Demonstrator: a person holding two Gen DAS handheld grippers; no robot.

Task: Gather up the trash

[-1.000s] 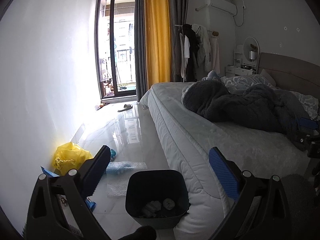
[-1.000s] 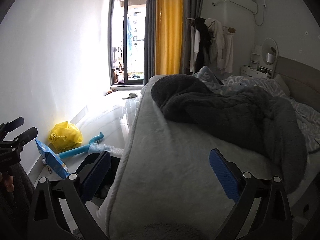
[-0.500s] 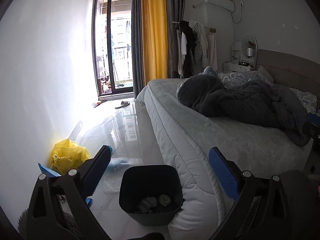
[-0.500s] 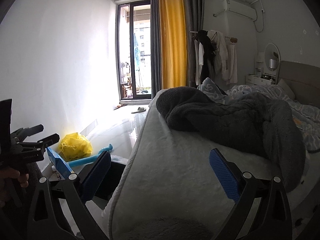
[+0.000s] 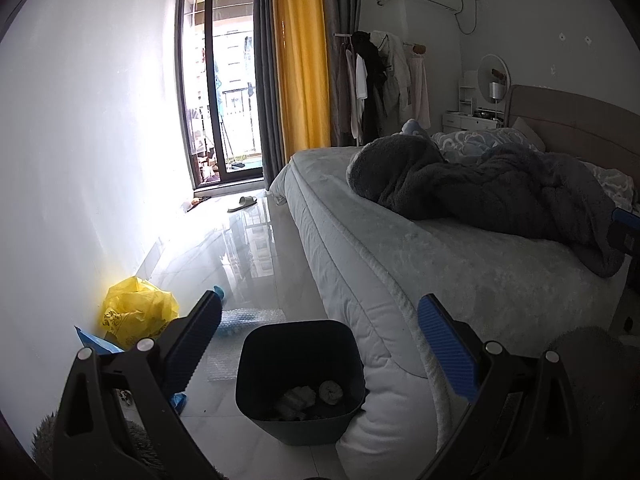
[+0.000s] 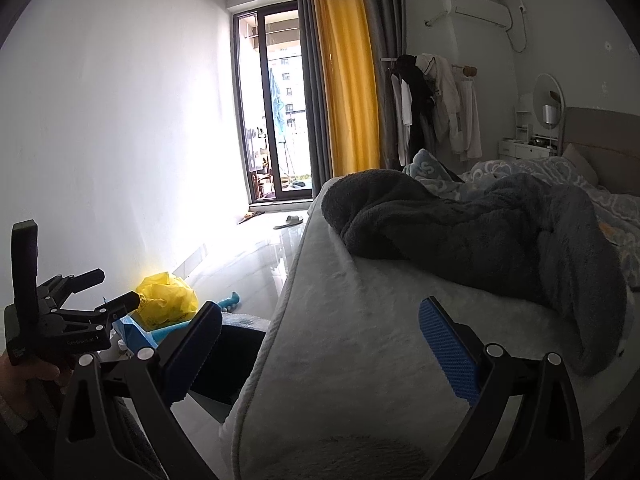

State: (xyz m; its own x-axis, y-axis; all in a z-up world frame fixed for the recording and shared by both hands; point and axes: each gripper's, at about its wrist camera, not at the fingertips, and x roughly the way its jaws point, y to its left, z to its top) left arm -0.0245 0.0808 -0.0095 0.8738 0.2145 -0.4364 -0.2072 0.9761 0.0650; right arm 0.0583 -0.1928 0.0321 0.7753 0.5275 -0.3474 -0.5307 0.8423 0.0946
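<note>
Bedroom: glossy white floor (image 5: 256,264), bed (image 5: 440,264) at 3 o'clock with a grey blanket (image 5: 492,184). Black bin (image 5: 300,372) stands on the floor touching the mattress corner, crumpled scraps inside. At 9 o'clock of the bin: yellow bag (image 5: 136,314), blue packet (image 5: 94,338), bubble wrap (image 5: 248,316). Left gripper (image 5: 320,340) fingers spread, empty. Right gripper (image 6: 320,340) over the bed, fingers spread, empty.
</note>
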